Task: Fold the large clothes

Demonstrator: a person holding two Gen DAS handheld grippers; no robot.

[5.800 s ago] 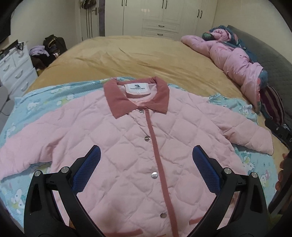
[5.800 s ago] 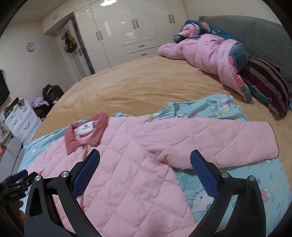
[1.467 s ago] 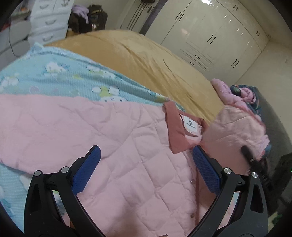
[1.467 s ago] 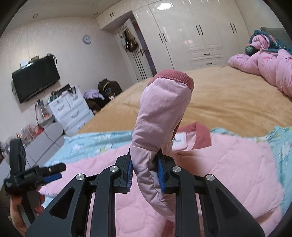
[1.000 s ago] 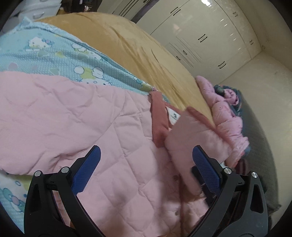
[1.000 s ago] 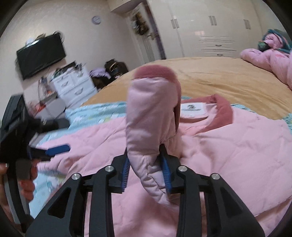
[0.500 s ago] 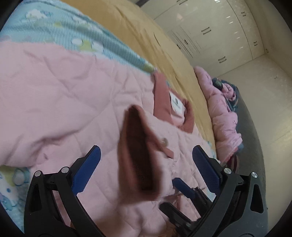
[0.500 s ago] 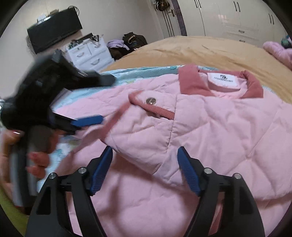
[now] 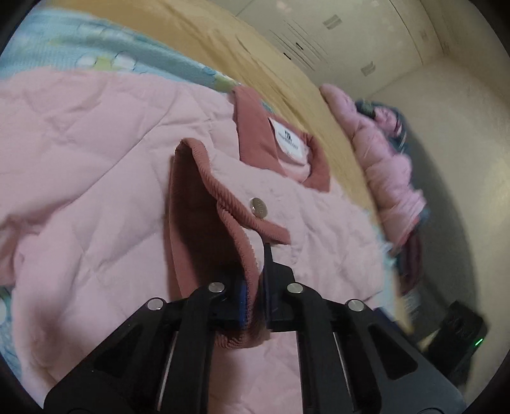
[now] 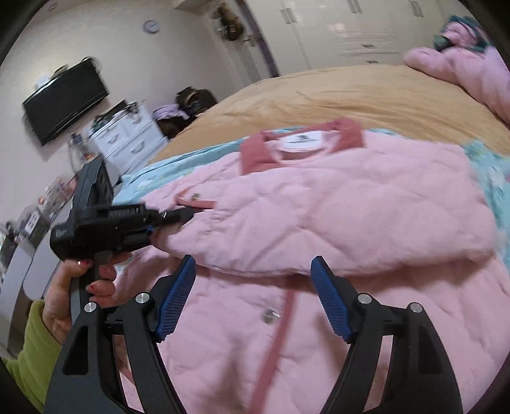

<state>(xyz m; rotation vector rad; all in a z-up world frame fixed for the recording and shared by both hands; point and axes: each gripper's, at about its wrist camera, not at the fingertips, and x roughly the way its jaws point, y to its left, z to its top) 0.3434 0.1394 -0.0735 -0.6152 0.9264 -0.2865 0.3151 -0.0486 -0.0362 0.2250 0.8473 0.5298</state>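
Two hand-held grippers work over a pink quilted jacket (image 10: 334,223) spread on a bed. Nearest in the left wrist view, the left gripper (image 9: 253,299) is clenched on the ribbed dusty-rose cuff (image 9: 236,229) of a sleeve (image 10: 318,219) folded across the jacket's chest; the cuff fabric is pinched between the blue pads, and a metal snap (image 9: 257,207) shows on the cuff just beyond them. Nearest in the right wrist view, the right gripper (image 10: 253,296) stands released, its blue pads (image 10: 177,296) wide apart with nothing between them, above the jacket's front placket (image 10: 274,344). To its left, a hand (image 10: 79,286) with a yellow-green sleeve (image 10: 28,360) grasps the left gripper's handle. Farther on, the rose collar (image 10: 251,156) and white neck label (image 9: 288,143) lie face up. The jacket rests on a light blue cartoon-print sheet (image 10: 191,156), which lies over a tan bedspread (image 10: 350,95). Beyond are a pink bundle of bedding (image 10: 462,67), white wardrobes (image 10: 334,28), a white dresser (image 10: 124,140) and a wall-mounted television (image 10: 63,98).
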